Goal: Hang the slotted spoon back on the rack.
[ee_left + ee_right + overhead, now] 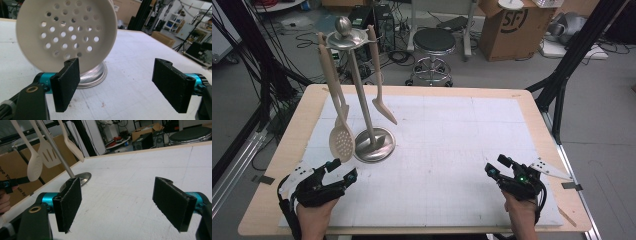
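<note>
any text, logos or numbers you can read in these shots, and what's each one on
"SF" in a round black logo, on the side of the cardboard box on the floor beyond the table, high view.
"ree Yo" and, lower down, "by", both cut off, on the cardboard box behind the hanging utensils, right gripper view.
Nothing readable on the utensil stand, the slotted spoon or the white mat.

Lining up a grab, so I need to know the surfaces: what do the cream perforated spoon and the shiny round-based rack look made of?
The cream perforated spoon looks like matte plastic, perhaps nylon or melamine: even colour, no glare, cleanly moulded holes. The shiny round-based rack looks like polished metal, probably stainless steel: its base, pole and ball top mirror the room lights. Expect the metal to be slick.
</note>
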A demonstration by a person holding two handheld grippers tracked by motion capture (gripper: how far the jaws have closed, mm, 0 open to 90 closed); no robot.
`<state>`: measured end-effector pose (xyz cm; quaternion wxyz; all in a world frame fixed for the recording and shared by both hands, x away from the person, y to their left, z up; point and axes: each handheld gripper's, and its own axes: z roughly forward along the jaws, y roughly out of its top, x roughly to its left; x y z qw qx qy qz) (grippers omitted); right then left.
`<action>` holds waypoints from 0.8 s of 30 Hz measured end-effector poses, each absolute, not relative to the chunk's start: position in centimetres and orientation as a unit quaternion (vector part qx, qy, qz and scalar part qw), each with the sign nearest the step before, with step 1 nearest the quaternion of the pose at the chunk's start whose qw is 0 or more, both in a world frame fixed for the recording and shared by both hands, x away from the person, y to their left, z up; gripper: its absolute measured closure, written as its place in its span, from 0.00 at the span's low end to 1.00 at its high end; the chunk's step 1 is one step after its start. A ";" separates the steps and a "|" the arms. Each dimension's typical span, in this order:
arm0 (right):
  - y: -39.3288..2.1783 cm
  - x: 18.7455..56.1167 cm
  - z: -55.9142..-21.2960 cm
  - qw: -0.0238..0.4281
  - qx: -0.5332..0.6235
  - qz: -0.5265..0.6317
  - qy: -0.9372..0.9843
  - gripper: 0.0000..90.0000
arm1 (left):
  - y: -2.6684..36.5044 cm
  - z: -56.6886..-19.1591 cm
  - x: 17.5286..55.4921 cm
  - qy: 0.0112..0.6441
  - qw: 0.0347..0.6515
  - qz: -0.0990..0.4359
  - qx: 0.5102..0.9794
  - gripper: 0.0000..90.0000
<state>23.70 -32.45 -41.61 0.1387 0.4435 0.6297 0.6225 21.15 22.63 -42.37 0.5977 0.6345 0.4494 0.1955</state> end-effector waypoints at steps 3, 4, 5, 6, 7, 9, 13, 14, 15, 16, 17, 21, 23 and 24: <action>-32.3 23.7 -41.6 0.138 0.441 0.622 0.632 0.25 | 22.2 -42.5 21.2 0.448 0.590 0.198 0.642 0.25; -32.3 23.7 -41.6 0.139 0.440 0.621 0.634 0.25 | 22.1 -42.5 21.2 0.446 0.588 0.198 0.645 0.25; -32.3 23.7 -41.6 0.139 0.439 0.621 0.634 0.24 | 22.0 -42.6 21.3 0.445 0.586 0.197 0.648 0.25; -32.2 23.7 -41.6 0.138 0.439 0.621 0.635 0.24 | 21.9 -42.6 21.3 0.445 0.586 0.195 0.649 0.25; -32.2 23.7 -41.6 0.139 0.439 0.620 0.636 0.24 | 21.9 -42.7 21.3 0.445 0.584 0.194 0.650 0.25; -32.2 23.8 -41.7 0.137 0.440 0.619 0.636 0.25 | 21.9 -42.7 21.3 0.444 0.582 0.195 0.653 0.25; -32.1 23.8 -41.7 0.138 0.440 0.618 0.637 0.24 | 21.9 -42.7 21.3 0.444 0.585 0.195 0.651 0.25; -32.1 23.8 -41.7 0.137 0.441 0.617 0.637 0.24 | 21.9 -42.7 21.3 0.444 0.585 0.195 0.650 0.25; -32.1 23.8 -41.7 0.137 0.441 0.617 0.637 0.25 | 21.9 -42.7 21.3 0.444 0.585 0.194 0.650 0.25; -32.1 23.8 -41.7 0.139 0.441 0.617 0.636 0.25 | 21.9 -42.7 21.3 0.444 0.584 0.194 0.651 0.25; -32.1 23.8 -41.7 0.137 0.442 0.617 0.637 0.25 | 21.9 -42.7 21.3 0.444 0.583 0.194 0.652 0.25; -32.1 23.8 -41.7 0.136 0.443 0.616 0.637 0.25 | 22.0 -42.7 21.3 0.446 0.584 0.196 0.650 0.25; -32.1 23.8 -41.7 0.136 0.443 0.617 0.636 0.25 | 22.1 -42.7 21.3 0.448 0.583 0.195 0.650 0.25; -32.1 23.8 -41.7 0.136 0.442 0.617 0.637 0.25 | 22.1 -42.7 21.3 0.449 0.583 0.195 0.649 0.25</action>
